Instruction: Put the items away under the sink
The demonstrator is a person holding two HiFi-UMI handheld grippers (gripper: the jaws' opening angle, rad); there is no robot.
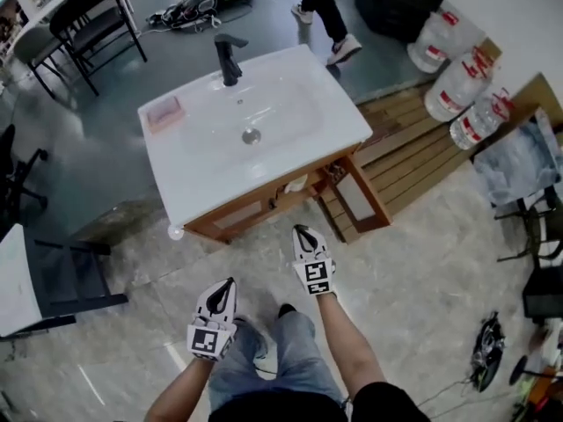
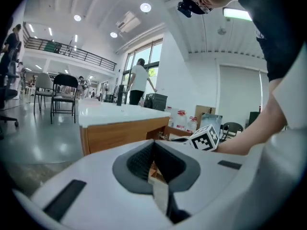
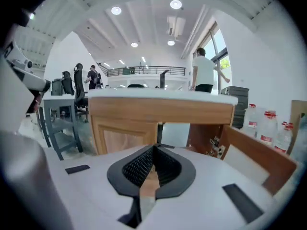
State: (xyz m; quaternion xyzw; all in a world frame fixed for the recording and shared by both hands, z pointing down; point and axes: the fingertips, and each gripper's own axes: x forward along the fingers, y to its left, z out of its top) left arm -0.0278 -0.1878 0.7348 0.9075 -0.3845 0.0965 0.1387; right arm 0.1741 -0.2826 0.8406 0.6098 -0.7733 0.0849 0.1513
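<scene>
My right claw [image 1: 302,229] is pinched fully shut with nothing in it, and my left claw [image 1: 230,281] is the same: jaws meeting, empty. Both hang over the floor [image 1: 413,271] just in front of the sink cabinet [image 1: 230,218], near its front edge, and neither touches it. The cabinet's right door [image 1: 359,199] stands swung open. A pale item [image 1: 296,184] shows just inside the opening, and I cannot tell what it is. A pink item [image 1: 164,112] lies on the sink top [image 1: 303,104] near its far left corner.

I judge that I am between pieces. If the pink item is next, I should open the jaws before coming down on it and take it across its narrow sides. Then I should carry it round the front right corner, clear of the open door.

Only the head view shows the sink top and the pink item. My right gripper view alone looks into the opening, with hinges [image 3: 214,146] on the inner wall and the left door [image 3: 127,140] closed. My left gripper view shows the right claw's marker cube [image 2: 205,138] and my forearm [image 2: 249,138] behind it.
</scene>
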